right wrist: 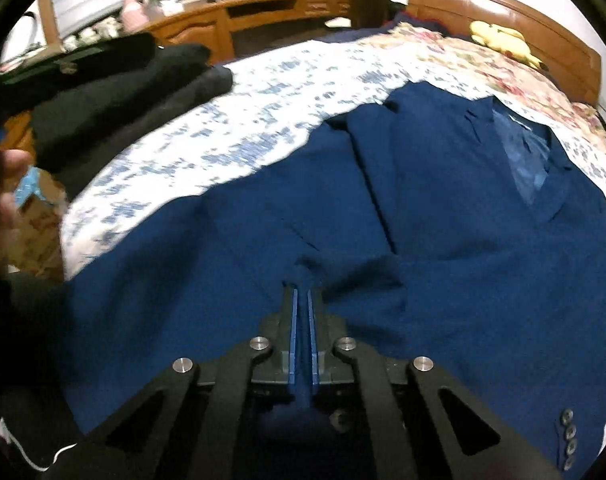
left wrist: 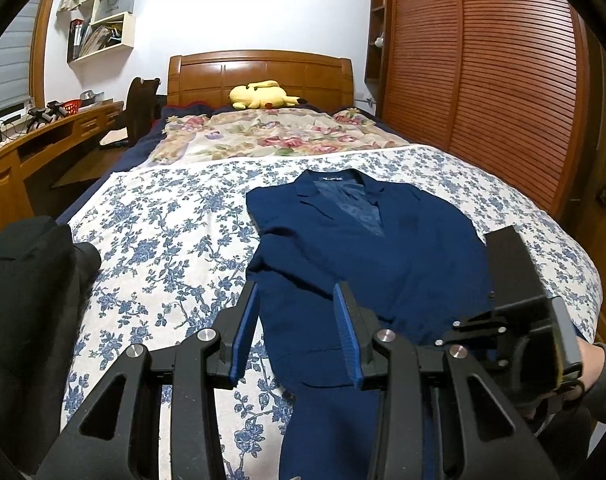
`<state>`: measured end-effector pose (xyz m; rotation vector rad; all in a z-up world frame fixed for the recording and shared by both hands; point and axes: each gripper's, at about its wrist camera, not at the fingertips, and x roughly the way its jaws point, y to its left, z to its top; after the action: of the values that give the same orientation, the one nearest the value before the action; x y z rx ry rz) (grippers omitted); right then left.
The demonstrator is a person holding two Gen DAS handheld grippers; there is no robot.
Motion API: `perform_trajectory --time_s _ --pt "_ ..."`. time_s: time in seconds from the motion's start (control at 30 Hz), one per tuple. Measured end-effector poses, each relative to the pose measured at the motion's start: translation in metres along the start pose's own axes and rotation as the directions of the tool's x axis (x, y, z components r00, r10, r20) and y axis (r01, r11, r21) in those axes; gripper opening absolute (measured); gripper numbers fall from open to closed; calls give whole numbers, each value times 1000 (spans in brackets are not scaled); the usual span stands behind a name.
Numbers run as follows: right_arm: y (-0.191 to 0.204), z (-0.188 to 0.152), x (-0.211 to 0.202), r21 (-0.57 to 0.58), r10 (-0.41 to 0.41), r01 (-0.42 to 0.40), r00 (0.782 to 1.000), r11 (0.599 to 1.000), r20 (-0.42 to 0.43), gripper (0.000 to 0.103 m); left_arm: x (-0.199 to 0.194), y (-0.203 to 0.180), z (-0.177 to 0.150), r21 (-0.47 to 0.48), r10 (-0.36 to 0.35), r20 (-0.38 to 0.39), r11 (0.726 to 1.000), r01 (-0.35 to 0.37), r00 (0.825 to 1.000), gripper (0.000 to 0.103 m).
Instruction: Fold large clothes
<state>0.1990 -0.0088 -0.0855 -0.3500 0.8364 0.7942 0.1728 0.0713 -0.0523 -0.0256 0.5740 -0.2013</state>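
Note:
A navy blue suit jacket (left wrist: 367, 248) lies face up on the bed, collar toward the headboard; it also fills the right wrist view (right wrist: 463, 240). My left gripper (left wrist: 299, 292) is open and empty, hovering over the jacket's lower left edge. My right gripper (right wrist: 303, 290) is shut on a pinch of the jacket's fabric near its lower part. The right gripper's body shows in the left wrist view (left wrist: 519, 304) at the jacket's right side. A sleeve cuff with several buttons (right wrist: 567, 440) lies at the lower right.
The bed has a blue-flowered white sheet (left wrist: 163, 240) and a floral quilt (left wrist: 263, 136) with a yellow plush toy (left wrist: 259, 96) by the headboard. A pile of black clothes (left wrist: 27, 300) lies on the bed's left edge. A wooden desk (left wrist: 43, 136) stands left, a wardrobe (left wrist: 483, 80) right.

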Motion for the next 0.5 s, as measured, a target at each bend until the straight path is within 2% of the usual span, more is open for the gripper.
perform_trajectory --time_s 0.1,0.27,0.33,0.43,0.5 --pt "-2 -4 -12 6 52 -52 998 999 29 4 0 0 0 1 -1 1 1000 1 1000 39" --pt "-7 -17 -21 27 50 -51 998 998 39 4 -1 -1 -1 6 -3 -5 1000 3 1000 39" --pt "-9 -19 -23 47 46 -48 998 998 46 8 -1 -2 -2 8 -6 -7 1000 6 1000 39" --pt "-9 -23 -36 66 53 -57 997 996 63 20 -2 -4 -5 9 -11 -16 1000 12 1000 39" --pt "-11 -29 -49 72 31 -36 997 997 78 37 -5 -5 -7 3 -22 -14 1000 22 1000 39"
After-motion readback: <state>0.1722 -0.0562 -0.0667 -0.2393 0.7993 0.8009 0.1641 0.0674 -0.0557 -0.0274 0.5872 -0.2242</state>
